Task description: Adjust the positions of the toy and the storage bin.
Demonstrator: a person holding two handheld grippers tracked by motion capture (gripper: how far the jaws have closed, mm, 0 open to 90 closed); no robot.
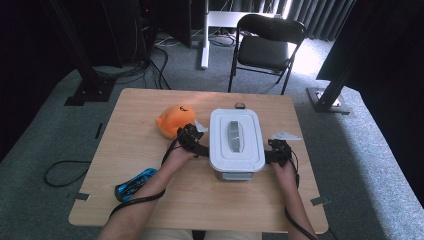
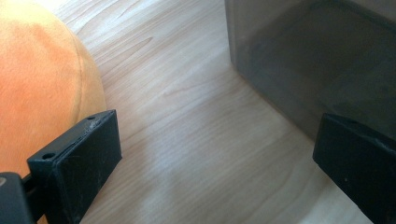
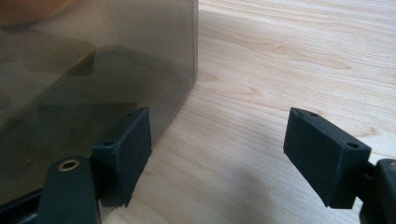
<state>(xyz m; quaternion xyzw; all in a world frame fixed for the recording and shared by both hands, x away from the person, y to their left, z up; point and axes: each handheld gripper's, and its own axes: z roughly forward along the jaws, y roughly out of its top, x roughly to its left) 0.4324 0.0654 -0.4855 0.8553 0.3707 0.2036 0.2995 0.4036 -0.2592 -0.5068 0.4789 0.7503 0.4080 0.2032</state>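
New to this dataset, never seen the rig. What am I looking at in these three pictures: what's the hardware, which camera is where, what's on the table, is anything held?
No robot here: a person holds a two-jaw gripper in each hand. The high view looks down from above the person's side of the wooden table. The left gripper and the right gripper sit on either side of a box with a white lid.

The other two pictures come from cameras riding on the grippers, looking along their black jaws. In both, the jaws stand wide apart with bare table between them, so nothing is held. The box's smoky translucent wall is close beside each.

Also on the table: an orange plush toy and a blue and black object near the left forearm, too small to identify.
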